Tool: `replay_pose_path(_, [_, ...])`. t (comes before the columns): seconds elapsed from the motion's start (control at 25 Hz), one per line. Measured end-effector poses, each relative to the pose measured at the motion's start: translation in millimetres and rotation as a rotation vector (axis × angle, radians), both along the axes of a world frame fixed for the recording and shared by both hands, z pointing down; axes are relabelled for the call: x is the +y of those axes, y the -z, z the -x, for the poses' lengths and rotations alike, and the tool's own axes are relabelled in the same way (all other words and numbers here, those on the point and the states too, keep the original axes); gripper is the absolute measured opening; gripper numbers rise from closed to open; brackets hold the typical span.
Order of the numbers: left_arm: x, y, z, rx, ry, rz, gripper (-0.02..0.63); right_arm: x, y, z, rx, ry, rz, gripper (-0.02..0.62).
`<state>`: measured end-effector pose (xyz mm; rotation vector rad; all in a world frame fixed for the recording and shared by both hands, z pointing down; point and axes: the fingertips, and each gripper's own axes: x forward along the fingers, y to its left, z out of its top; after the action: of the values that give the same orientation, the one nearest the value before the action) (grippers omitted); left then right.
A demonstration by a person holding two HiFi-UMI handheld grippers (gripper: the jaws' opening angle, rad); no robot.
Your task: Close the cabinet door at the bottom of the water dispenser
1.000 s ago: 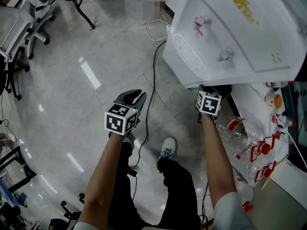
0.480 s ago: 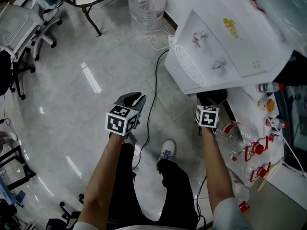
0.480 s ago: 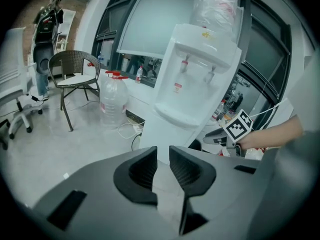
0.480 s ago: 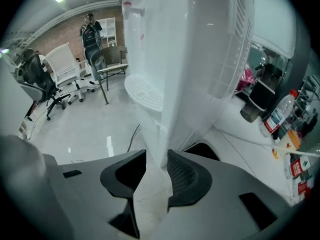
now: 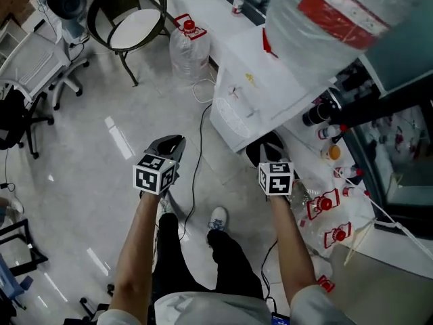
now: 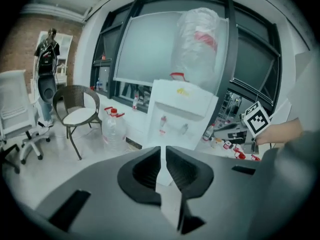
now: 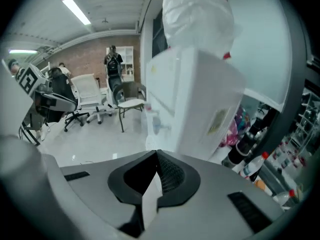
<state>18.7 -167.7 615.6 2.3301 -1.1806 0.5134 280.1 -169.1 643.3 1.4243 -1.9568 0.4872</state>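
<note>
The white water dispenser [image 5: 254, 97] stands against the window wall with a large bottle [image 5: 325, 12] on top. Its front with the two taps faces the left gripper view [image 6: 180, 114]. Its bottom cabinet door is hidden behind the jaws and the dispenser's top. My left gripper [image 5: 170, 143] hovers over the floor left of the dispenser. Its jaws are closing, with a narrow gap and nothing between them [image 6: 163, 156]. My right gripper [image 5: 265, 147] is at the dispenser's near corner, shut and empty [image 7: 157, 156]. The dispenser's side fills the right gripper view [image 7: 200, 104].
A black cable [image 5: 196, 161] runs across the tiled floor between the grippers. A wicker chair [image 5: 132, 19] and a floor bottle [image 5: 186, 46] stand beyond. Empty bottles [image 5: 331, 212] lie right of the dispenser. Office chairs [image 5: 34, 66] are at the left. The person's shoe [image 5: 217, 219] is below.
Both grippers and the head view have risen, so the dispenser looks smaller and its top bottle has come into sight. The left jaws look narrower than before.
</note>
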Motion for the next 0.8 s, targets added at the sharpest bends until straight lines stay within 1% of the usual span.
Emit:
replay_pose_path(0.2, [9.5, 115.6, -18.8, -0.08, -0.06, -0.149, 0.026, 2.5, 130.8, 3.6, -0.021, 0.099, -0.129, 0.028])
replay_pose_path(0.36, [23.4, 196.6, -34.1, -0.111, -0.127, -0.259, 0.02, 13.1, 222.5, 5.5, -0.027, 0.141, -0.217, 0.028])
replay_pose_path(0.56, [31.4, 284.9, -36.3, -0.099, -0.191, -0.385, 0.02, 34.2, 323.6, 16.5, -0.01, 0.152, -0.338, 0.028])
replay_pose_path(0.72, [32.2, 341.7, -29.6, -0.066, -0.201, -0.474, 0.02, 50.4, 380.3, 25.7, 0.026, 0.152, -0.418, 0.028])
replay_pose_path(0.8, [29.7, 363.8, -25.8, -0.044, -0.206, -0.499, 0.02, 56.2, 403.2, 30.4, 0.051, 0.149, -0.45, 0.028])
